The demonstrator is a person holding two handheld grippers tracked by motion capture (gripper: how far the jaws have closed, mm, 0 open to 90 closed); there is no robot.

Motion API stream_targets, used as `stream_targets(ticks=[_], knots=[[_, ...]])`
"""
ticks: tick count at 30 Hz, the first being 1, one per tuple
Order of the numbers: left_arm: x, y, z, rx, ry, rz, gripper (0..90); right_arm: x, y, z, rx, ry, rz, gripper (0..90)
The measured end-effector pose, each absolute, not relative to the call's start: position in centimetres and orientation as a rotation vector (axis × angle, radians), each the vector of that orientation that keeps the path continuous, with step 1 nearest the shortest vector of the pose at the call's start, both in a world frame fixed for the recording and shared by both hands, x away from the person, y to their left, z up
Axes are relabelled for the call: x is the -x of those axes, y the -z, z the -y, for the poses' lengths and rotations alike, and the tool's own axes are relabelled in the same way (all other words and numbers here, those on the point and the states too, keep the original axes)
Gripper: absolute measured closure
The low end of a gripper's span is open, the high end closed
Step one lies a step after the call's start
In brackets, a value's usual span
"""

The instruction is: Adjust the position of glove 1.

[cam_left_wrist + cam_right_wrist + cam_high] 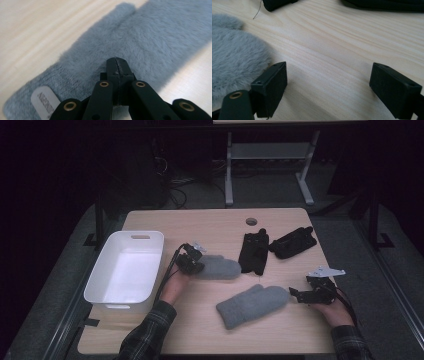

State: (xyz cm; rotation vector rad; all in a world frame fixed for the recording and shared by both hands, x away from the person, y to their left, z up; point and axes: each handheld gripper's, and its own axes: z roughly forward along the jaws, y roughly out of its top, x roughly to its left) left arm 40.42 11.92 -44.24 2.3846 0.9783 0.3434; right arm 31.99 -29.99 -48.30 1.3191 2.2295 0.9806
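left hand-held gripper [117, 65] pinching grey mitten [140, 42] cuff

We are looking at a pale wooden surface [210, 220]. Lying on it are a white bin [127, 267] at the left, two grey mittens [218, 267] [252, 305] in the middle, and two black gloves [253, 252] [294, 242] beyond them.

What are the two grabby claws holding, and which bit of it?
The left gripper is shut on the grey mitten, pinching the fuzzy fabric near its cuff end. The right gripper is open beside the other grey mitten, holding nothing.
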Motion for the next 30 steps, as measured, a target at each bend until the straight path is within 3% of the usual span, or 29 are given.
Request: stream_targets(ticks=[11, 18, 22, 30], knots=[[-36.6, 43.9, -11.1, -2.436, -0.162, -0.857, 89.4, -32.0, 48.3, 30.0, -1.319, -0.981, -2.229, 14.4], [-35.3, 43.5, -11.8, -2.373, -0.126, -0.818, 88.4, -32.0, 48.3, 30.0, -1.319, -0.981, -2.229, 14.4], [-35.5, 42.7, -11.9, -2.357, -0.145, -0.705, 78.6, -32.0, 48.3, 30.0, -1.319, -0.981, -2.229, 14.4], [-36.4, 42.6, -10.3, -2.397, -0.147, -0.501, 42.1, -32.0, 48.3, 30.0, -1.319, -0.982, -2.228, 14.4]])
